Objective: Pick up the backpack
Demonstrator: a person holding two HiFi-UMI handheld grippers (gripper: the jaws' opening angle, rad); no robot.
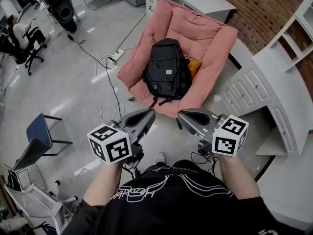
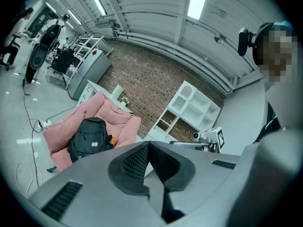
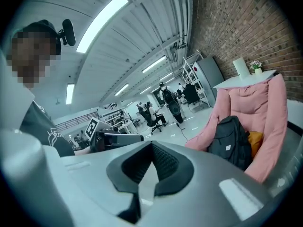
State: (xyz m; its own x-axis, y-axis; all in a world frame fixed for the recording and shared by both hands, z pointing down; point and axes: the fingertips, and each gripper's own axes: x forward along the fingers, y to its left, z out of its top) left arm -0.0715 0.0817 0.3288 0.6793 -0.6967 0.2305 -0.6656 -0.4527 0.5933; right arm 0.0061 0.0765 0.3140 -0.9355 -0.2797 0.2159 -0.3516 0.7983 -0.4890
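Note:
A black backpack (image 1: 166, 70) leans upright in a pink cushioned chair (image 1: 205, 38), with an orange cushion (image 1: 193, 65) behind its right side. Both grippers hover short of the chair, held side by side. My left gripper (image 1: 150, 113) is shut with nothing in it and points at the chair's front edge. My right gripper (image 1: 181, 114) is shut and empty too. The left gripper view shows the backpack (image 2: 90, 138) at lower left, past the closed jaws, and the chair (image 2: 118, 122). In the right gripper view the backpack (image 3: 230, 142) sits to the right of the closed jaws.
White cabinets and shelves (image 1: 274, 77) line the right side along a brick wall (image 1: 266, 9). Cables and a power strip (image 1: 116, 56) lie on the floor left of the chair. A blue chair (image 1: 38, 135) stands at the left. Office chairs (image 1: 61, 6) stand farther back.

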